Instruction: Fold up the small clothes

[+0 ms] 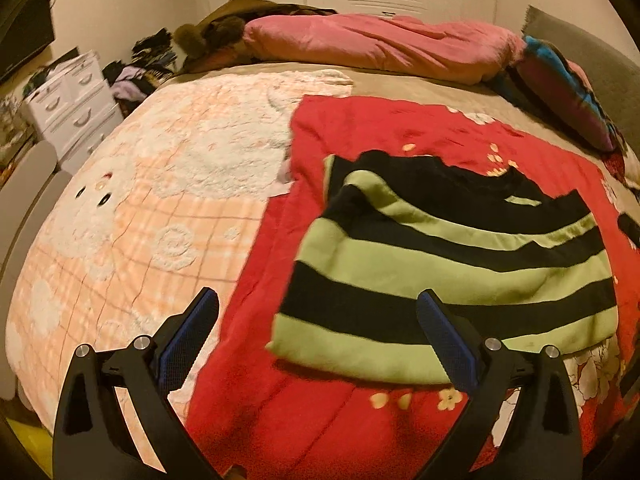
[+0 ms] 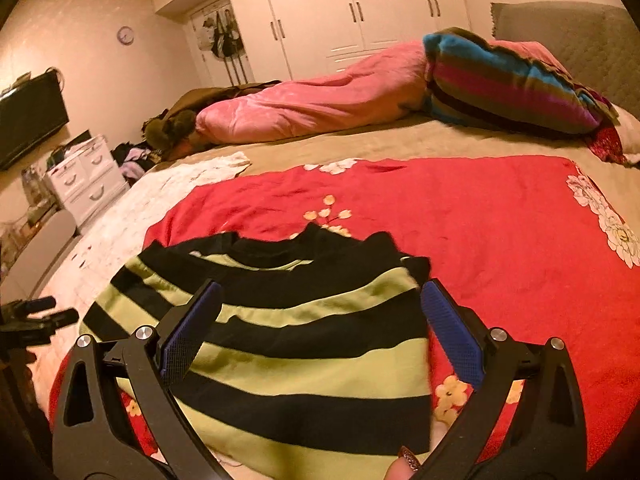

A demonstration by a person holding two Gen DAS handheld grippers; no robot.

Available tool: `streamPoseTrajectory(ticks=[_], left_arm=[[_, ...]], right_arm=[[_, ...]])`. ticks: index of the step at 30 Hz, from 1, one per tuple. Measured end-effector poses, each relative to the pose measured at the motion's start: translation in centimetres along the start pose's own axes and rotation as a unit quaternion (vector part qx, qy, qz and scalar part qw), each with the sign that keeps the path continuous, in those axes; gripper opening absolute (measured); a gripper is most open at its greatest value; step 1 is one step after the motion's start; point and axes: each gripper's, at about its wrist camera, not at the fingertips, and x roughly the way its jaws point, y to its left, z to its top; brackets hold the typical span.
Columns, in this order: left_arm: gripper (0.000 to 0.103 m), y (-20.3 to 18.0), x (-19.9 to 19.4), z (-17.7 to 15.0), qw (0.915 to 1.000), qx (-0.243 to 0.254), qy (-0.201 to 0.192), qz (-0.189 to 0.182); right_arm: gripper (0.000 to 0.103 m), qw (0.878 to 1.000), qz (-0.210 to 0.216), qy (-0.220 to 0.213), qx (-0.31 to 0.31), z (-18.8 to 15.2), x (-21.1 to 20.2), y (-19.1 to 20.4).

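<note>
The striped sweater [image 1: 448,264] lay flat on the red floral blanket [image 1: 256,320], just ahead of the left gripper [image 1: 318,336] and under the right gripper [image 2: 320,328]. Both pairs of fingers stood wide apart, empty. It looked soft, light and floppy; a hem corner seemed the best pinch. No containers nearby.

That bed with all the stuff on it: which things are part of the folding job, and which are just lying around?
Part of the job:
- green and black striped knitted top
- open left claw
- open right claw

Just lying about:
- red flowered blanket
- pink quilt
- striped multicoloured cushion
- white drawer unit
</note>
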Motion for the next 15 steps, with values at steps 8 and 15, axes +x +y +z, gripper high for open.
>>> streamPoseTrajectory(ticks=[8, 15], left_arm=[[0.099, 4.9, 0.1, -0.4, 0.9981, -0.061, 0.003, 0.008], [0.099, 7.8, 0.4, -0.7, 0.9954, -0.096, 0.003, 0.004]], right_arm=[[0.094, 0.995, 0.013, 0.008, -0.094, -1.9, -0.1, 6.1], [0.094, 0.980, 0.042, 0.032, -0.192, -5.8, 0.5, 13.9]])
